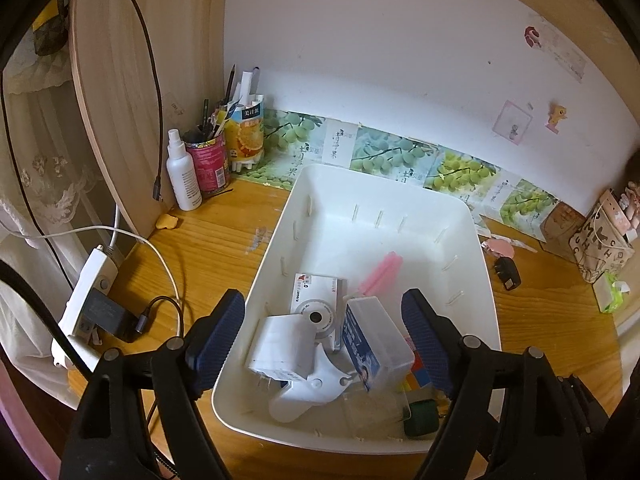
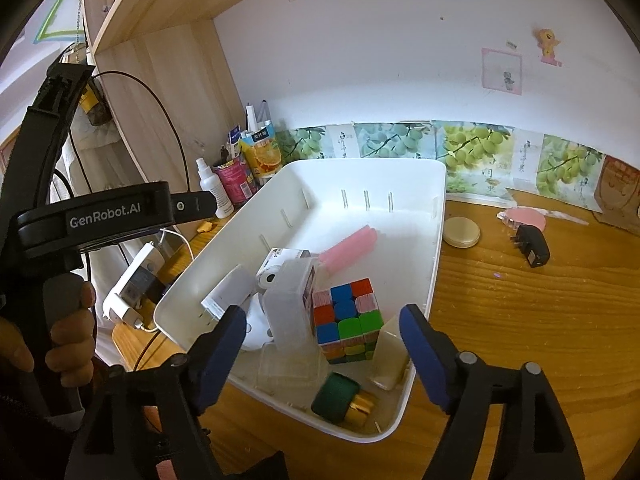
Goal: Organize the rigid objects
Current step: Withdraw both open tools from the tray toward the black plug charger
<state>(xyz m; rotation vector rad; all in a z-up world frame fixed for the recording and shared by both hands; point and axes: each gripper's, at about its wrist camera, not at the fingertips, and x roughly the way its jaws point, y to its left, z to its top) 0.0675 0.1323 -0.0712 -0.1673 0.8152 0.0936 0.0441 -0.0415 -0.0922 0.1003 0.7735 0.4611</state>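
Evidently, rigid items are being gathered in the white bin (image 2: pixel 438 216) at frame centre; both the left gripper (image 1: pixel 324 344) and right gripper (image 2: pixel 322 346) are being held spread wide, empty.

The left gripper (image 1: pixel 324 334) has its jaws spread wide, blue pads facing each other, nothing between them. The right gripper (image 2: pixel 322 346) is likewise spread wide and holds nothing. In the right wrist view the left hand (image 2: pixel 52 336) shows at the left edge, fingers (image 2: pixel 70 326) wrapped round the black handle of its gripper, body raised and tilted.
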